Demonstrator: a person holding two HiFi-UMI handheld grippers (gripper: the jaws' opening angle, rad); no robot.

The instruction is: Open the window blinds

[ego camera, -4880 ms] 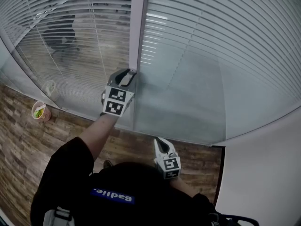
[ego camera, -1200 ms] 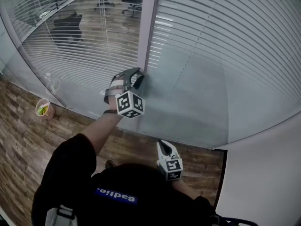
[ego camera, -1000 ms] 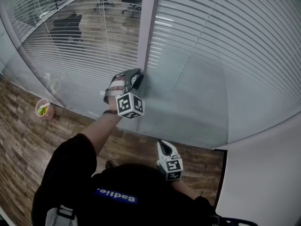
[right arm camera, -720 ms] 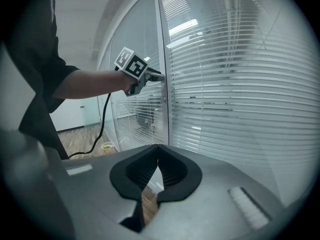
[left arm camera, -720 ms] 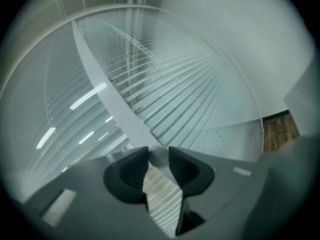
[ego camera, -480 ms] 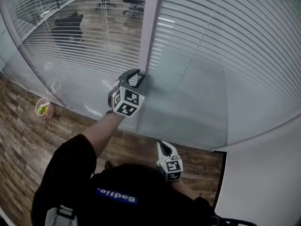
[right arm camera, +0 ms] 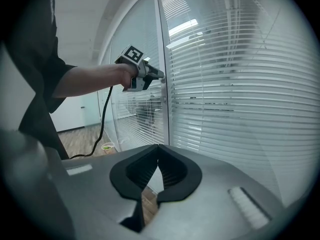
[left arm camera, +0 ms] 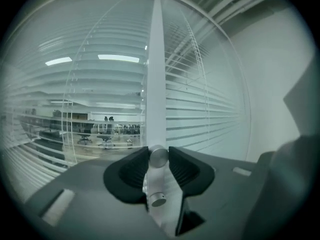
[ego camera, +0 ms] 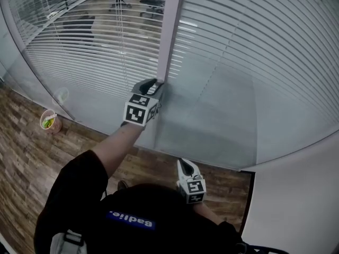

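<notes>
The left gripper (ego camera: pixel 152 85) sits against the window frame (ego camera: pixel 170 36) between two panes of blinds (ego camera: pixel 254 52); the right gripper (ego camera: pixel 184 164) hangs low, well apart.

- Black short-sleeved top (ego camera: pixel 79 194), blue patch (ego camera: pixel 128 220) with white lettering.
- Grey left gripper (ego camera: pixel 152 83) and right gripper (ego camera: pixel 183 162): black ribbed pads (right arm camera: pixel 137 171), black-and-white marker cubes (ego camera: pixel 139 111).
- Black cable (right arm camera: pixel 104 119) from the left gripper.

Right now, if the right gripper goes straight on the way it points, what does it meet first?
Probably the glass panel fronting the blinds, close beside the vertical frame post. The right gripper, jaws together and empty, shows nothing nearer in its line; depth is unclear.
</notes>
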